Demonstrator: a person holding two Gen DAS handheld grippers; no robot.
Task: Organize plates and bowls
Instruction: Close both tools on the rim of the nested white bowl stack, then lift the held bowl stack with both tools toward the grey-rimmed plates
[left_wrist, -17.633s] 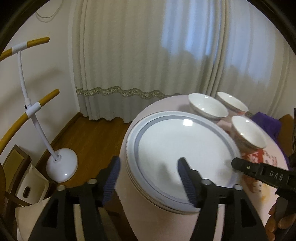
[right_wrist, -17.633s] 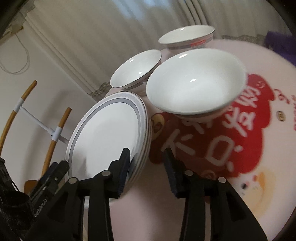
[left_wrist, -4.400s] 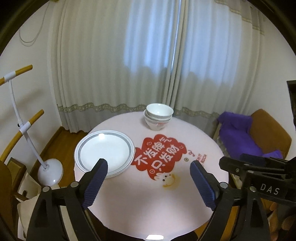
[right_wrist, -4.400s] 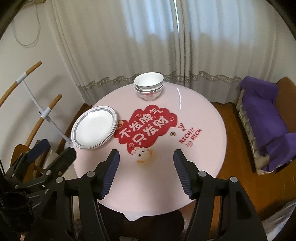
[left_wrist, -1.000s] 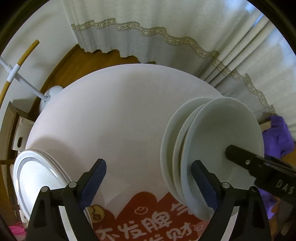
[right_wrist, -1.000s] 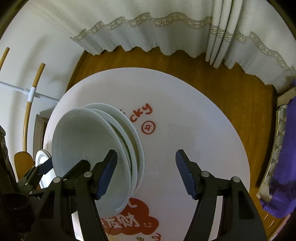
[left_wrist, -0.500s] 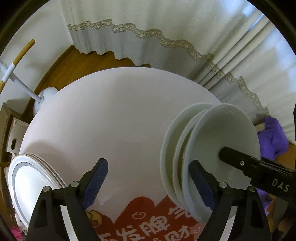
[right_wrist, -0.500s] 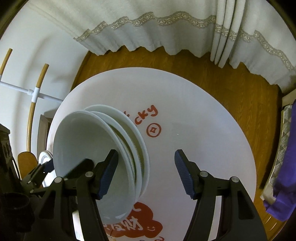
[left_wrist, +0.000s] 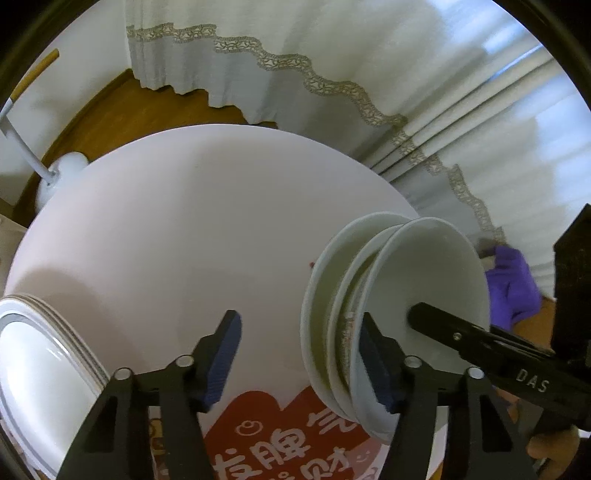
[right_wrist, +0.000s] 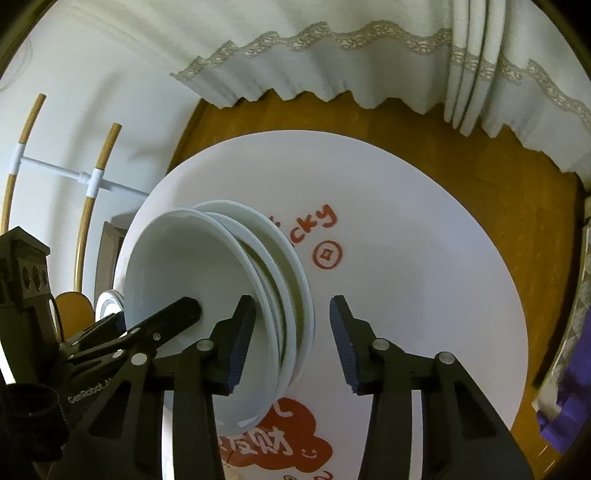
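Three white bowls sit nested on the round pink table. My left gripper straddles the stack's left wall, with one finger inside the top bowl and the other outside over the table. Its jaws are closing, and a gap still shows at the outer pad. My right gripper straddles the opposite wall the same way. Its jaws are also closing, with the outer pad just clear of the rims. A stack of grey-rimmed plates lies at the table's left edge.
A red printed design covers the near part of the table. Cream curtains hang behind it over a wooden floor. A white stand with wooden arms is at the left and a purple cloth at the right.
Both grippers' jaws have narrowed around the bowl stack's walls. My left gripper has shifted closer to the bowls; the right one has stayed in place.
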